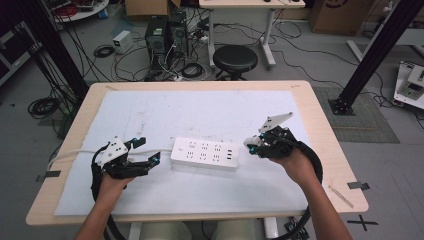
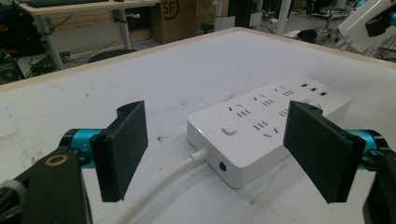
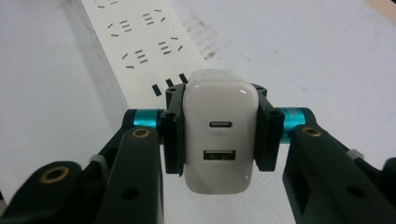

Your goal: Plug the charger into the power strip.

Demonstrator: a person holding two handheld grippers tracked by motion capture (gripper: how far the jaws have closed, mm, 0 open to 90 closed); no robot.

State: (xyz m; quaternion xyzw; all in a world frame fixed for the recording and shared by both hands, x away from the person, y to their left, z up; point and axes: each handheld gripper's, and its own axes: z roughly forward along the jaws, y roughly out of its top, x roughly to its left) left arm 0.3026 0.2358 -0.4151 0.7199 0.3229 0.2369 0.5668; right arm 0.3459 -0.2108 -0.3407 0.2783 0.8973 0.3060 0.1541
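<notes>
Jaws of the right gripper point(image 3: 217, 135) are clamped on a white USB charger point(image 3: 218, 135), one pad on each of its side faces, with the face bearing its two ports turned toward the gripper's own camera. In the high view that right gripper point(image 1: 252, 145) sits right of centre in the frame, just beside the right end of the white power strip point(image 1: 205, 154) and apparently a little above the desk point(image 1: 320, 125). The charger shows there as a small white block at the jaw tips. Its prongs are hidden, so I cannot tell how they are turned.

Jaws of the left gripper point(image 2: 219, 154) stand wide apart with nothing between the pads. In the left gripper view they frame the near end of the power strip point(image 2: 266, 126), where the white cable point(image 2: 163, 186) enters and a small square switch sits on top; neither pad touches the strip. In the high view the left gripper point(image 1: 150, 152) lies at the lower left of centre, close to the strip's left end.

As a judgement: the charger is already picked up and carried to the strip, and the strip lies flat on the white mat in the middle of the frame. Left to do is lining the charger up over a socket and pressing it in, probably with the left jaws steadying the strip's end. None of the sockets has anything plugged in yet.
</notes>
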